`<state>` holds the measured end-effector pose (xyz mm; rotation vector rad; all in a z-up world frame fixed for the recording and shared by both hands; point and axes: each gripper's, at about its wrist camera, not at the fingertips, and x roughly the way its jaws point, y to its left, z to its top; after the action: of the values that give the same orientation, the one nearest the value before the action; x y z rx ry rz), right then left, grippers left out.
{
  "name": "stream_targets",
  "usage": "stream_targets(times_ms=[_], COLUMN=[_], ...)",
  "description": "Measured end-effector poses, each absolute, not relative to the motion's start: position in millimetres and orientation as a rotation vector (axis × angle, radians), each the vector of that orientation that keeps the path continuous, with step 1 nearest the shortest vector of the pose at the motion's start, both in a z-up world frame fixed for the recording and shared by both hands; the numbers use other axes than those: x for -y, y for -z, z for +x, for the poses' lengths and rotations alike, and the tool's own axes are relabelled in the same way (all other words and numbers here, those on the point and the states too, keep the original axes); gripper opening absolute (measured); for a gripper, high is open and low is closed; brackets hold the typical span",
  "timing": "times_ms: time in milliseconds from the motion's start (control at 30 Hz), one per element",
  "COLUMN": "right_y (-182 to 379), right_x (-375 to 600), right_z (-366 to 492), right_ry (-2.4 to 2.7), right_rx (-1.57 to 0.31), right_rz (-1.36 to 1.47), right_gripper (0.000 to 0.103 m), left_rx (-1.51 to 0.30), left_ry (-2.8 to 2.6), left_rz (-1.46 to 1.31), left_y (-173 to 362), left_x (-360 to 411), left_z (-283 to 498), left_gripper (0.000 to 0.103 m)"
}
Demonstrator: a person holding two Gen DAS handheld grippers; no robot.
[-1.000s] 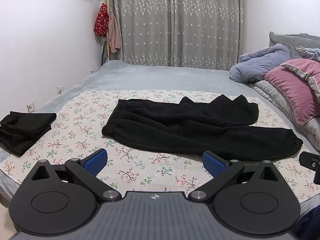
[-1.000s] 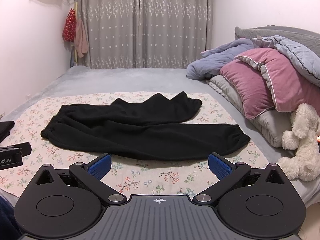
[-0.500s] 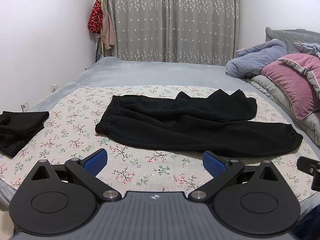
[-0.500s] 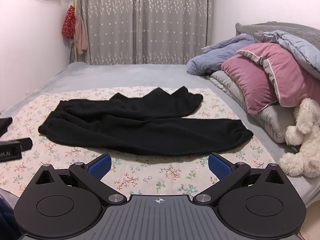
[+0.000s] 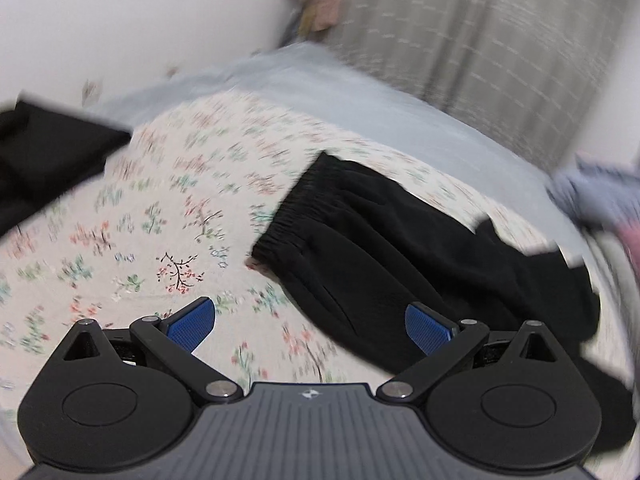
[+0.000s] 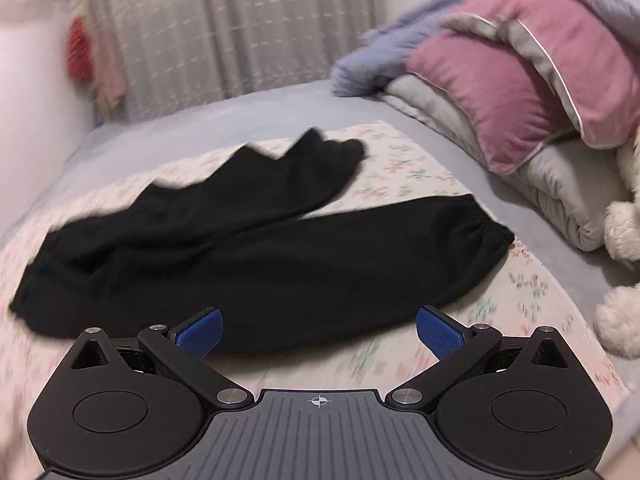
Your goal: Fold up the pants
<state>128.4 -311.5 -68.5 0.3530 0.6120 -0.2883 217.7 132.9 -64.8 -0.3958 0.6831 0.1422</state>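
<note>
With the left gripper (image 5: pixel 310 322) and right gripper (image 6: pixel 318 332) both spread wide and empty above the black pants (image 6: pixel 256 236) lying unfolded on the floral sheet (image 5: pixel 160 220), a shallow pinch risks catching one fabric layer only, skewing the fold.

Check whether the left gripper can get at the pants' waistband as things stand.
Probably yes: the left gripper is open, and only bare floral sheet lies between it and the waistband of the black pants.

Black pants (image 6: pixel 256 248) on a cream floral sheet (image 5: pixel 152 216) (tiny red-green sprigs), pink pillow (image 6: pixel 500 92), grey dotted curtains (image 6: pixel 224 28), blue pads (image 6: pixel 438 336).
</note>
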Motion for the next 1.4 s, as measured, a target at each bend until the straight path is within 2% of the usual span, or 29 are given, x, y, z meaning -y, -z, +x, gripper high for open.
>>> stream_targets(times_ms=[133,333,367,400,567,600,633,667,700,733,767,800,833,1033,1200,1400], right_y=[88.6,140.5,149.8,155.3,169.3,171.6,172.8,174.3,176.7,179.1,181.3,183.4,184.3,173.3,146.8,114.0], right_x=[384.6,468.4,478.4,486.6,505.5,505.3,504.9,504.7,507.7,510.1,510.2,511.5,511.1,505.8,494.6,462.6], right_z=[162.0,167.5,165.5,163.3,169.5,172.5,175.6,178.6,184.2,190.9,193.7,196.6,197.7,195.9,189.8,184.1], right_ry=[0.352,0.516,0.525,0.534,0.562,0.57,0.576,0.572,0.566,0.573,0.585,0.591,0.599,0.605,0.549,0.446], right_rx=[-0.639,-0.658,-0.675,-0.678,-0.664,-0.662,-0.654,-0.64,-0.634,-0.632,-0.624,-0.615,-0.61,-0.542,-0.447,-0.397], right_rz=[0.53,0.716,0.764,0.818,0.879,0.88,0.883,0.884,0.891,0.898,0.899,0.897,0.895,0.903,0.894,0.842], right_gripper=[0.103,0.099,0.095,0.086,0.074,0.068,0.056,0.047,0.033,0.027,0.025,0.022,0.018,0.008,0.006,0.005], left_rx=[-0.821,-0.89,-0.878,-0.868,-0.859,-0.85,-0.835,-0.813,-0.797,-0.786,-0.777,-0.771,-0.766,-0.674,-0.523,-0.467], left_ry=[-0.191,-0.287,-0.277,-0.271,-0.281,-0.281,-0.281,-0.276,-0.266,-0.251,-0.234,-0.226,-0.229,-0.221,-0.215,-0.289], left_rz=[-0.523,-0.6,-0.616,-0.618,-0.516,-0.517,-0.53,-0.538,-0.538,-0.516,-0.498,-0.501,-0.532,-0.717,-0.766,-0.786], left_y=[111.9,152.6,152.6,152.4,155.5,154.2,152.6,155.6,157.0,156.2,157.2,158.1,159.7,145.5,100.3,81.2], left_x=[-151.5,-169.9,-169.3,-167.5,-148.1,-147.0,-146.8,-147.2,-146.7,-145.4,-145.4,-147.8,-152.2,-179.9,-207.9,-247.1], left_z=[257.7,288.1,289.2,290.9,311.7,314.6,318.0,320.5,322.3,326.2,329.4,332.7,333.7,325.2,296.9,270.0], left_gripper=[0.101,0.101,0.101,0.101,0.101,0.101,0.099,0.097,0.083,0.061,0.048,0.038,0.034,0.016,0.013,0.011])
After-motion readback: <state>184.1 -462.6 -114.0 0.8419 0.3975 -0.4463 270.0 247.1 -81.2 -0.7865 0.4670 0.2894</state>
